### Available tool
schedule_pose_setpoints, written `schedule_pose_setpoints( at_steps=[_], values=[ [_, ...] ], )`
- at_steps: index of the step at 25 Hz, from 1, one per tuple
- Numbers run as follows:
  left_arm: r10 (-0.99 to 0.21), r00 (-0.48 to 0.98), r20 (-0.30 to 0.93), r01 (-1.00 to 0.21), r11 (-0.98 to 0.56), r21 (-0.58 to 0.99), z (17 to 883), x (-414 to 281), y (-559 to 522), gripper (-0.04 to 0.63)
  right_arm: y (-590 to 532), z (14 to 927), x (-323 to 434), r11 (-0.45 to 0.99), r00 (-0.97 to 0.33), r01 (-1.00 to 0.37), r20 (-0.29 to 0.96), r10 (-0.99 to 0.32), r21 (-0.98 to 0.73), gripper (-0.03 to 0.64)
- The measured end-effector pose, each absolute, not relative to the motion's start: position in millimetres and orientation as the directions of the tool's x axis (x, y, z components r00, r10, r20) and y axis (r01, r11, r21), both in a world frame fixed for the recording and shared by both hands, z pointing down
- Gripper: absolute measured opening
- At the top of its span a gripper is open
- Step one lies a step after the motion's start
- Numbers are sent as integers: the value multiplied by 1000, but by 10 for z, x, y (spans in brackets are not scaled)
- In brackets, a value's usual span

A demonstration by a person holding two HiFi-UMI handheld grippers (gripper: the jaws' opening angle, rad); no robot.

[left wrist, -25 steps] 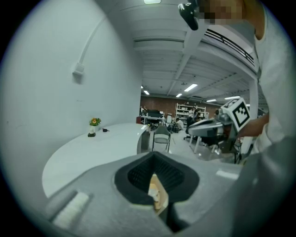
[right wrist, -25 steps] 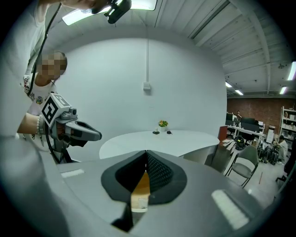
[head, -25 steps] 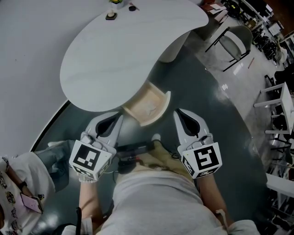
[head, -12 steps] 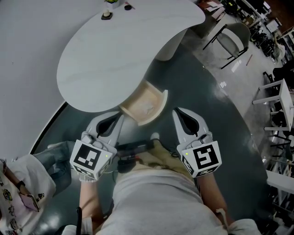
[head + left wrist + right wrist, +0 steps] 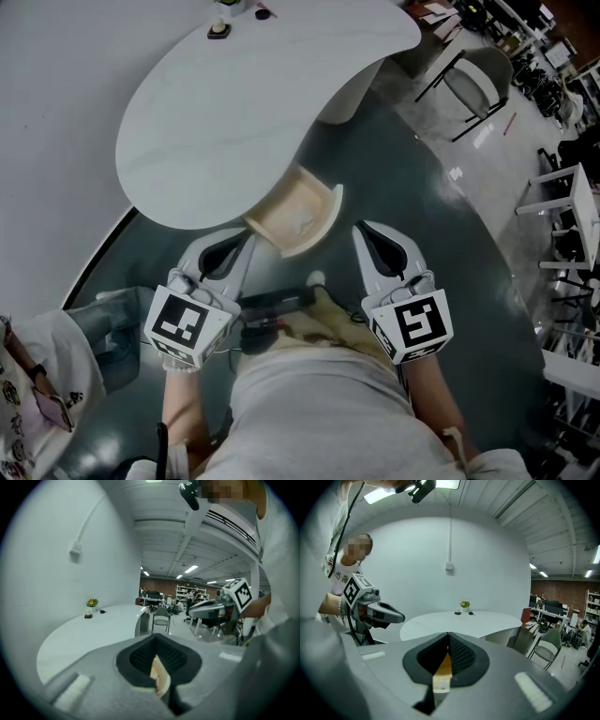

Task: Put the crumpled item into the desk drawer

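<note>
Both the left claw (image 5: 246,240) and right claw (image 5: 359,231) are pressed together, empty, held by the body, likely clearing the open drawer (image 5: 334,208).

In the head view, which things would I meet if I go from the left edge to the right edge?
A bystander's white shirt → left gripper → open drawer → right gripper → white table at the right edge.
</note>
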State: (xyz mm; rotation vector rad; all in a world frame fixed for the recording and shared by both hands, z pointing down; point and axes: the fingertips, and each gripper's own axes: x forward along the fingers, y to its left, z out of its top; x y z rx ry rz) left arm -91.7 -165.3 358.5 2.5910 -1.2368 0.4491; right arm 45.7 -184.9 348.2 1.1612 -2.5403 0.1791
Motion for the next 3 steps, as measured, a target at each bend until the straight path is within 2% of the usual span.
schedule_pose_setpoints(
  at_steps=[3],
  values=[
    [-715, 594, 369, -785, -614, 74, 3565, -920, -1665, -3, -1851, 3480, 461, 654, -605, -757, 356, -712, 21, 5]
  ],
)
